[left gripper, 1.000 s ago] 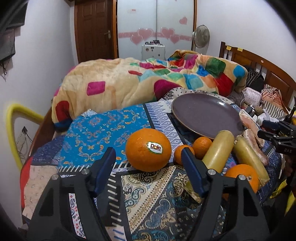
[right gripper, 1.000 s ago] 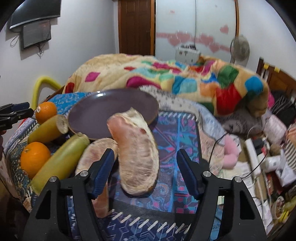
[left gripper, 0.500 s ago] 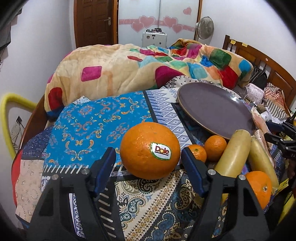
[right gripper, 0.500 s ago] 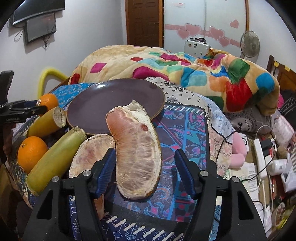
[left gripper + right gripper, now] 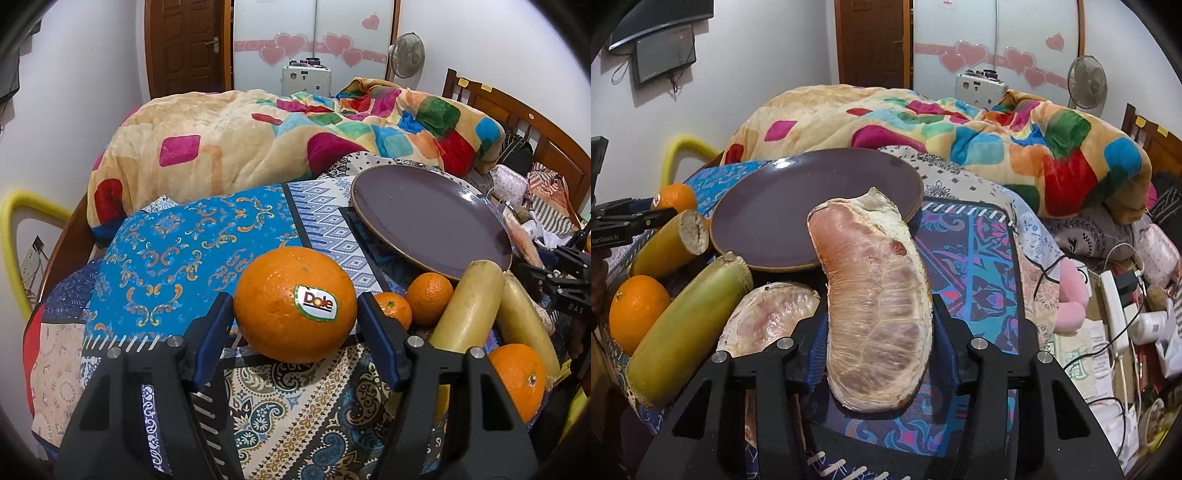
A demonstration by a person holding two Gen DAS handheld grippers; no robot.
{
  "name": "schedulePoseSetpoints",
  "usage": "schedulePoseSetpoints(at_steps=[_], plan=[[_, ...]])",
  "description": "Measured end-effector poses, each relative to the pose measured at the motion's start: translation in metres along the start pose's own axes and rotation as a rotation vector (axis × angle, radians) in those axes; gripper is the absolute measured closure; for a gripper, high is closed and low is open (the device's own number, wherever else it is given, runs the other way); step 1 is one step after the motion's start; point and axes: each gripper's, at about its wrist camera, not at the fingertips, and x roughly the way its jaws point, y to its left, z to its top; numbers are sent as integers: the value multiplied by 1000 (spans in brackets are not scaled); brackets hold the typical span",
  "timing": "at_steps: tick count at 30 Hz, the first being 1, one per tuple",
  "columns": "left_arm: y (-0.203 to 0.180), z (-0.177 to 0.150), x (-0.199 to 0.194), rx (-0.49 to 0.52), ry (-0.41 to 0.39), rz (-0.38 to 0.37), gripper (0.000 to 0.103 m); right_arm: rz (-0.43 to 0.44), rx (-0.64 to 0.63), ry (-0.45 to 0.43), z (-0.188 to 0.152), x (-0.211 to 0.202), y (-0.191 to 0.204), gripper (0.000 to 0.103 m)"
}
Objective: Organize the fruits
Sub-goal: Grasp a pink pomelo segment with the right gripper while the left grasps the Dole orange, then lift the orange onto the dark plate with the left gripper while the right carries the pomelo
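A large orange (image 5: 280,302) with a Dole sticker sits on the patterned cloth. My left gripper (image 5: 295,306) has its jaws closing, and both blue pads touch the orange's sides. A peeled pink pomelo segment (image 5: 871,280) stands on edge between the closing jaws of my right gripper (image 5: 879,314), pads against both its sides. A second pomelo segment (image 5: 768,317) lies to its left. The purple plate (image 5: 798,218) behind it holds nothing.
Two yellow-green cut stalks (image 5: 687,321) (image 5: 668,247), two small oranges (image 5: 430,293) (image 5: 393,308) and another orange (image 5: 517,376) lie between the grippers. A colourful blanket (image 5: 295,140) is heaped behind the cloth. Cables and clutter (image 5: 1119,302) crowd the right side.
The left gripper moved closer to the large orange and its jaws narrowed onto it. The right gripper's jaws closed in from a wide gap onto the pomelo segment.
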Motion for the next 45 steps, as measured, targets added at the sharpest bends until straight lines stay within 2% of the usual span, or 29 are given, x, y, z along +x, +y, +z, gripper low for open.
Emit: schedulePoseSetpoints(at_steps=[6,11,21,26,30,32,33,34,35,36,41,45], plan=[[-2,4,-5,8,-10,34,36,-20,-17,-72,7,-21,5,57],[-3,14,-19,16,-40,25,38,-27,-14,-124,17,-34,3,57],[-22,40,-39,61,-123,9,40,-20,-7,-186,37,-38,3,57],[-38,57,-38,92,-146,4,40,-24,1,-232,49,-38,2,57],[-51,69,-35,109,-164,-8,41,-18,7,-235,58,-34,0,57],[-60,73,-33,132,-178,-8,46,-20,5,-229,62,-30,0,57],[-64,76,-30,146,-177,-8,53,-18,6,-224,64,-28,0,57],[-67,78,-29,155,-181,-12,80,-12,12,-218,65,-25,-1,57],[-71,81,-27,172,-184,-13,92,-3,18,-208,67,-21,-2,57],[-74,85,-24,186,-180,-19,96,3,21,-199,69,-17,-3,57],[-74,90,-2,183,-113,-79,95,32,23,-130,69,10,-2,57],[-54,92,21,101,-44,-113,85,44,9,-93,66,23,1,57]])
